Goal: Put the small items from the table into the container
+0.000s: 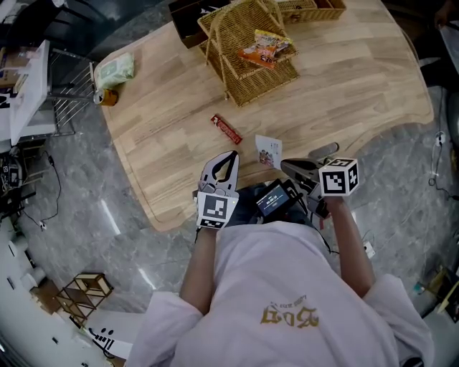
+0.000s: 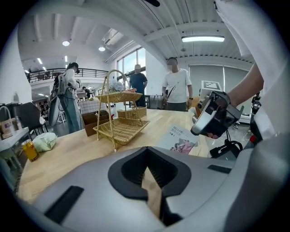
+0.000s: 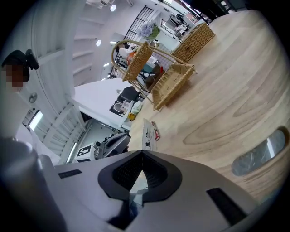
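A red snack bar (image 1: 226, 129) and a white printed packet (image 1: 269, 151) lie on the wooden table (image 1: 344, 86) close to its near edge. A two-tier wicker basket (image 1: 215, 29) stands at the far side with snack packets (image 1: 267, 46) on its upper tier. My left gripper (image 1: 233, 154) hovers at the table's near edge, just left of the white packet, shut and empty. My right gripper (image 1: 283, 163) is just right of that packet, also shut with nothing in it. The left gripper view shows the packet (image 2: 181, 138), the basket (image 2: 120, 129) and the right gripper (image 2: 213, 118).
A green packet (image 1: 115, 70) and a small can (image 1: 107, 97) sit at the table's far left corner. A dark box (image 1: 188, 21) and a second wicker basket (image 1: 312, 8) stand behind the tiered one. Several people (image 2: 176, 88) stand beyond the table.
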A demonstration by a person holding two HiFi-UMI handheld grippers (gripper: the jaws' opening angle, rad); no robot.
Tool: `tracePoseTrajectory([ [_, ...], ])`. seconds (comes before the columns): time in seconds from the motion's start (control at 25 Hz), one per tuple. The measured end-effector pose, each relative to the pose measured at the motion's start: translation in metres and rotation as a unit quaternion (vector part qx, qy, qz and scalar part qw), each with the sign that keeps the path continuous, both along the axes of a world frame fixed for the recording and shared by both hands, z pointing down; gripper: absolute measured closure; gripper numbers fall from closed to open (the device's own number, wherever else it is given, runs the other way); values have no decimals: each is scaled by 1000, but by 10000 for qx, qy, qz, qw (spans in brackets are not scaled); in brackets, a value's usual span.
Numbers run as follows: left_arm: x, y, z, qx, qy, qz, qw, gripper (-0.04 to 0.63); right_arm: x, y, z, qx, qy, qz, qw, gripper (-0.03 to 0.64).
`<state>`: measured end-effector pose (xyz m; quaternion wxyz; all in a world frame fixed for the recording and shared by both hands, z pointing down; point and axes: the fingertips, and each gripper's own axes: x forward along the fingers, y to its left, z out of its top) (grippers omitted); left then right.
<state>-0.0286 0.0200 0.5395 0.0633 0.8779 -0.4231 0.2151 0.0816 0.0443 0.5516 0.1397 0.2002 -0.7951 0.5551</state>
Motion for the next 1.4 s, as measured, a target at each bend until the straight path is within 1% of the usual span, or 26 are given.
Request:
tracePoseTrajectory([
  [0.16,1,-3,-10,131,-24,53,9999,601,-2,-7,-19,128,-139,99,9998,598],
  [0.28,2,-5,-19,227,-18,66,9997,603,-5,-11,-30,273,-182,62,9994,598],
  [0.48,3,-9,-31,383,-46,133,9992,603,-9,-20,-50,362,-353,198,9985,598],
  [0.64,2,-13,-44,531,-20,111,9985,603,-14,-22,-66,535,-436,150,9975,598],
  [0.76,1,-15,-59,694,-10,133,9975,603,-16,-24,-79,686,-499,155,9963,598],
  [0.88,0,-20,-79,944,-1,136,9954,603,-19,-29,-100,878,-652,163,9939,598],
  [0.96,-1,-24,-95,1095,37,81,9940,603,-22,-34,-116,1041,-756,160,9916,598],
  [1.08,-4,-33,-121,1126,224,-195,9932,603,-25,-42,-137,1278,-850,163,9880,598],
  [1.12,-4,-35,-128,1171,245,-224,9926,603,-26,-44,-142,1328,-889,172,9870,598],
  [1.28,-8,-43,-144,1380,209,-205,9900,601,-31,-50,-159,1507,-1022,208,9831,598],
  [1.4,-12,-46,-153,1469,192,-227,9887,603,-34,-57,-173,1671,-1069,256,9798,598],
])
